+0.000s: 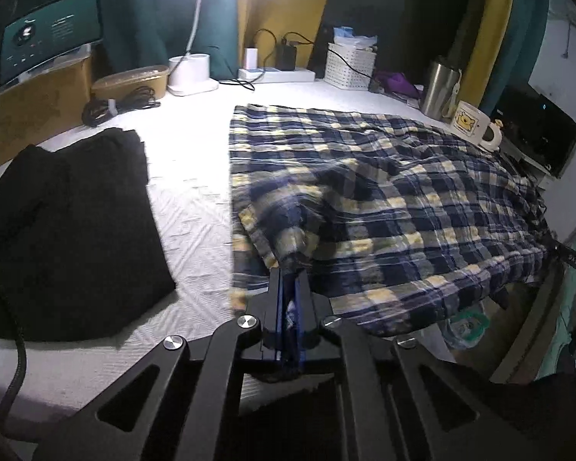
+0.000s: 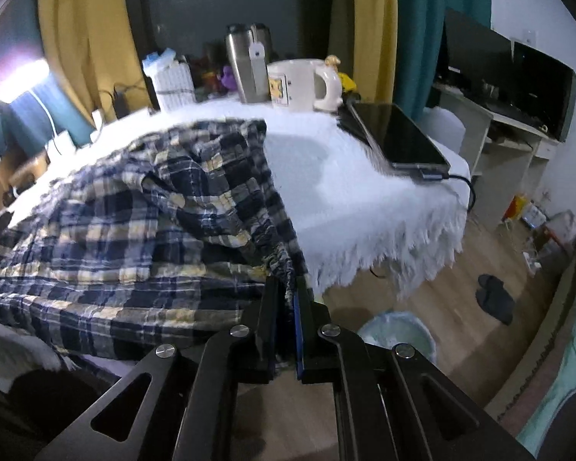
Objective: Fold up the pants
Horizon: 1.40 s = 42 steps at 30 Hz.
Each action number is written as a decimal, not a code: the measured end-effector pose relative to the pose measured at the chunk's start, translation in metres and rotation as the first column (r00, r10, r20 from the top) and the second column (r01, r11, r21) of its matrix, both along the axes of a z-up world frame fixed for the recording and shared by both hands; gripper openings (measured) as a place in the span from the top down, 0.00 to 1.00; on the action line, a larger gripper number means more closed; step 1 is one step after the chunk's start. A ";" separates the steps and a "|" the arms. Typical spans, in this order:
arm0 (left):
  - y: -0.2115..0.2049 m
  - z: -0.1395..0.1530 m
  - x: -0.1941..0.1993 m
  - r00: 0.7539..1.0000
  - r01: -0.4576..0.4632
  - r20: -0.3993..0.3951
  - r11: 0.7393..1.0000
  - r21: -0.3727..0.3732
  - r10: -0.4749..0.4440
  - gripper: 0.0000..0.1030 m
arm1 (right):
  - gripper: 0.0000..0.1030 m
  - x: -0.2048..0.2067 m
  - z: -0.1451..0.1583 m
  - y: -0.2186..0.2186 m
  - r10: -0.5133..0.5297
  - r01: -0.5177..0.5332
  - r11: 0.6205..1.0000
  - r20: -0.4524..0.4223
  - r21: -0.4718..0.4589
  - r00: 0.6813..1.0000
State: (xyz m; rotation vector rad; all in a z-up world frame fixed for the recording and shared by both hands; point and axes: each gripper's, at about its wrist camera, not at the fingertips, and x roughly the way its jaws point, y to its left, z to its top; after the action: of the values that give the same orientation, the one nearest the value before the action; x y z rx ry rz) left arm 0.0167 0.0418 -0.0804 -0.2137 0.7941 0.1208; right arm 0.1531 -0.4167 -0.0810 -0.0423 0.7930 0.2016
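The checked pants (image 1: 384, 199) lie spread on the bench (image 1: 195, 192), which has a white cloth over it. They are blue, white and yellow, and one side hangs over the front edge. The left gripper (image 1: 289, 280) is pressed together and pinches a bunched bit of the pants. The right gripper (image 2: 288, 288) is pressed together too and pinches the pants at the edge of the bench. A folded black cloth (image 1: 68, 238) lies flat to the left of the pants, apart from them. At the back stand a white mug (image 1: 474, 125) with a yellow bear and a steel cup (image 1: 439, 90). A dark tablet (image 2: 399, 136) lies near the right corner.
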 end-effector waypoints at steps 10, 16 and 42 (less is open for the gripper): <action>0.056 0.029 0.025 0.987 -0.124 0.104 0.992 0.021 0.121 0.44 | 0.18 0.009 0.051 -0.006 -0.077 0.080 0.997 0.109 -0.025 0.991; 0.068 0.042 0.080 0.988 -0.068 0.142 0.998 0.011 0.065 0.44 | 0.18 0.054 0.064 0.021 -0.063 0.065 0.998 0.100 -0.012 0.993; 0.090 -0.025 0.262 0.991 0.112 -0.072 0.994 0.003 -0.111 0.83 | 0.74 0.254 0.009 0.093 0.177 -0.181 0.983 -0.135 -0.017 0.975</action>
State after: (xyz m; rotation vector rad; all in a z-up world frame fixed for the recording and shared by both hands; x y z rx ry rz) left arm 0.2791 0.1318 -0.1050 -0.1586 0.8754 0.0261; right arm 0.4068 -0.3240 -0.0717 -0.1292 0.9256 0.3665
